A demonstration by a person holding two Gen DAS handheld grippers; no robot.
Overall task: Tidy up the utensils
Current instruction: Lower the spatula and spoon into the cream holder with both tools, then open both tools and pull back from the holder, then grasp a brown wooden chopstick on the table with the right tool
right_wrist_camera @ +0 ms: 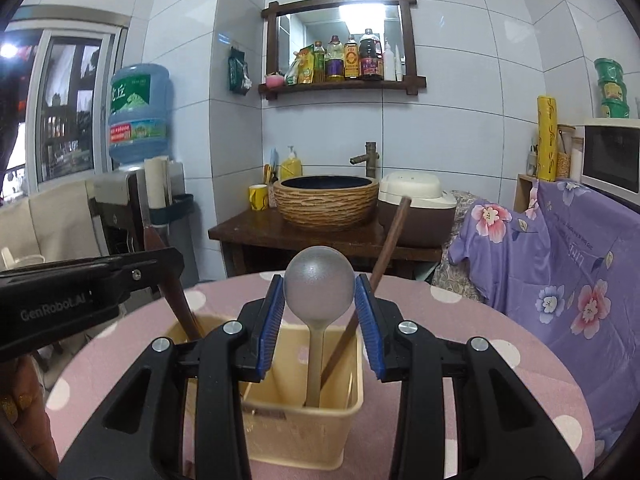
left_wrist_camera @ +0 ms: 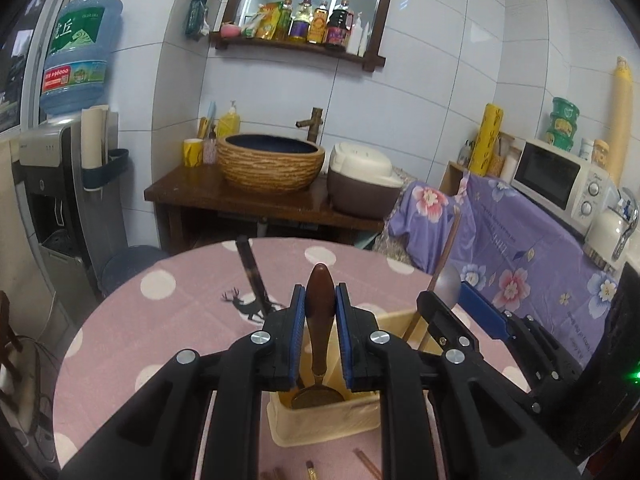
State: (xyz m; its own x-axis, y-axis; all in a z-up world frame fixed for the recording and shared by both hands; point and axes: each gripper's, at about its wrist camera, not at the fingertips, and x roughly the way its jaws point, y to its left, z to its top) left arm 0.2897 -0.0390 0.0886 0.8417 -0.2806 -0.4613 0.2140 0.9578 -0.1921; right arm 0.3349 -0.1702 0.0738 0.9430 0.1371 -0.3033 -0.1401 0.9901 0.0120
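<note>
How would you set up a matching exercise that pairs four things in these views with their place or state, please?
1. wooden-handled spoon
2. grey metal spoon
3. brown chopstick
4. beige bin

A. stands on the pink dotted tablecloth
B. bowl end up, between the pads of the right gripper
C. leans in the bin, unheld
D. clamped by the left gripper

Pairs: 1-D, 2-B, 3-C, 4-A

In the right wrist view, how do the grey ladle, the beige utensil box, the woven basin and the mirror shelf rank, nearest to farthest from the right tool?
1. Grey ladle, between the pads.
2. Beige utensil box, just below.
3. Woven basin, on the dark stand beyond the table.
4. Mirror shelf, high on the wall.
</note>
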